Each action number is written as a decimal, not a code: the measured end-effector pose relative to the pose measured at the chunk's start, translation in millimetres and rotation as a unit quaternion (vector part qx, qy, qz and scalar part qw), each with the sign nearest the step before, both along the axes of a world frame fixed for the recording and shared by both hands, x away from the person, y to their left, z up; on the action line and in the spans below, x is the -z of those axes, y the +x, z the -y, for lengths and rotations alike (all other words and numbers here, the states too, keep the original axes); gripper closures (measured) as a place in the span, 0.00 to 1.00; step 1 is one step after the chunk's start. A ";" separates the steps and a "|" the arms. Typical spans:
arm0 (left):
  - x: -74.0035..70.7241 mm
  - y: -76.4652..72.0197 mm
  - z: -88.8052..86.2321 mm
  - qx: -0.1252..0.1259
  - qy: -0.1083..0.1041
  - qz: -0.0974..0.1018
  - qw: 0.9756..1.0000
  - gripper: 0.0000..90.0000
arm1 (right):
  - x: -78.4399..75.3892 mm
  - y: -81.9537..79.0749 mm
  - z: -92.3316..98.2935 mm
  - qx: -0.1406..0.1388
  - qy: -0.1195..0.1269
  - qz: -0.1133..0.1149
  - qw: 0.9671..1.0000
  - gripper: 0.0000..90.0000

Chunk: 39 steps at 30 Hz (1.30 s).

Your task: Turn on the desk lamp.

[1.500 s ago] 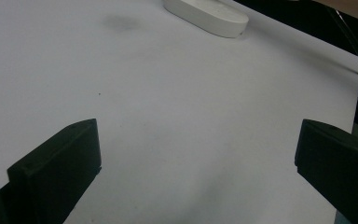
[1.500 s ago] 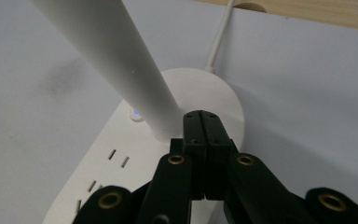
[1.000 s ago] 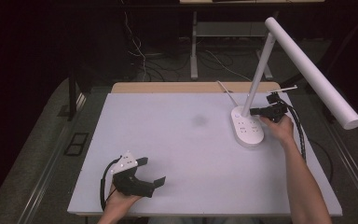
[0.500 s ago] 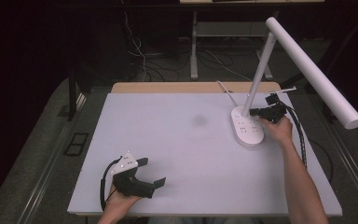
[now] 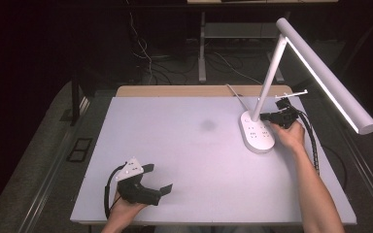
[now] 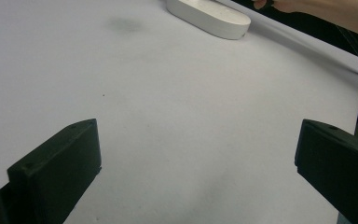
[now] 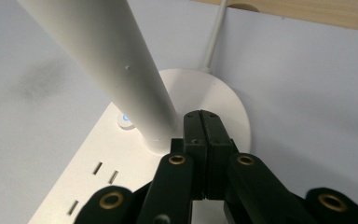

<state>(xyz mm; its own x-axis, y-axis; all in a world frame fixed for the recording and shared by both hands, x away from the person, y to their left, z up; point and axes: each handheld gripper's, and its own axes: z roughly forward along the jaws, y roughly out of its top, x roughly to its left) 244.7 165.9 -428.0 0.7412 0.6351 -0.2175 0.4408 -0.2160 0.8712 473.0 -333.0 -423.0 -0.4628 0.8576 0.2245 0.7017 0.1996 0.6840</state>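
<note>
The left gripper (image 5: 156, 178) is resting at the near left of the white table (image 5: 175, 145), held in the person's left hand (image 5: 126, 209). It looks parked there, well apart from the lamp, as if it is waiting while the other hand works. Its jaws are standing wide apart, and in the left gripper view (image 6: 196, 177) nothing is lying between them but bare table top; it is holding and touching nothing.

Further right, a faint grey smudge (image 5: 207, 125) is marking the middle of the table. Beyond it the desk lamp (image 5: 277, 73) is standing at the far right, its flat oval base (image 5: 256, 137) sitting on the table, its stem leaning up and its long lit head (image 5: 328, 77) reaching out to the right. The base carries rows of sockets (image 7: 105, 175) and a small glowing blue button (image 7: 125, 119) just beside the foot of the stem (image 7: 121, 70). A white cord (image 7: 214, 37) is running from the base toward the table's far edge.

The right gripper (image 5: 267, 117) is hovering at the back of the base, right by the stem. In the right gripper view (image 7: 201, 122) its jaws are pressed fully together with nothing between them, the tip sitting over the base just beside the stem's foot. Closed like this, it is probably serving as a poking tip for the button, though whether it is touching the base cannot be told.
</note>
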 end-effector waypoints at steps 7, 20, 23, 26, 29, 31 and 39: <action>-0.4 -0.9 0.4 0.000 0.001 0.002 1.000 0.00 | -6.8 -3.6 2.8 0.008 0.005 0.004 1.000 1.00; -0.9 -1.4 1.2 0.003 0.003 0.003 1.000 0.00 | -18.8 -23.1 12.7 0.012 0.004 0.009 1.000 1.00; -0.9 -1.6 1.3 0.003 0.003 0.003 1.000 0.00 | -19.3 -35.0 13.6 0.009 0.009 0.012 1.000 1.00; -1.0 -1.8 2.2 0.004 0.004 0.004 1.000 0.00 | -20.0 -40.7 13.7 0.009 0.014 0.014 1.000 1.00; -0.8 -2.2 3.0 0.005 0.003 0.004 1.000 0.00 | -21.8 -48.4 14.2 0.007 0.019 0.017 1.000 1.00; -1.0 -2.3 3.0 0.005 0.003 0.004 1.000 0.00 | -23.4 -53.3 14.2 0.004 0.024 0.021 0.999 1.00; -1.4 -2.3 2.5 0.005 0.004 0.005 1.000 0.00 | -33.1 -74.8 12.8 -0.003 0.044 0.027 0.999 0.95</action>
<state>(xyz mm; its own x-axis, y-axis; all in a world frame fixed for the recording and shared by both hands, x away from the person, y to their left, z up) 242.4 163.4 -426.7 0.7498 0.6289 -0.2055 0.4299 -0.2270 0.8739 398.1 -345.8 -389.9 -0.4817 0.8327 0.2730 0.6617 0.1413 0.7364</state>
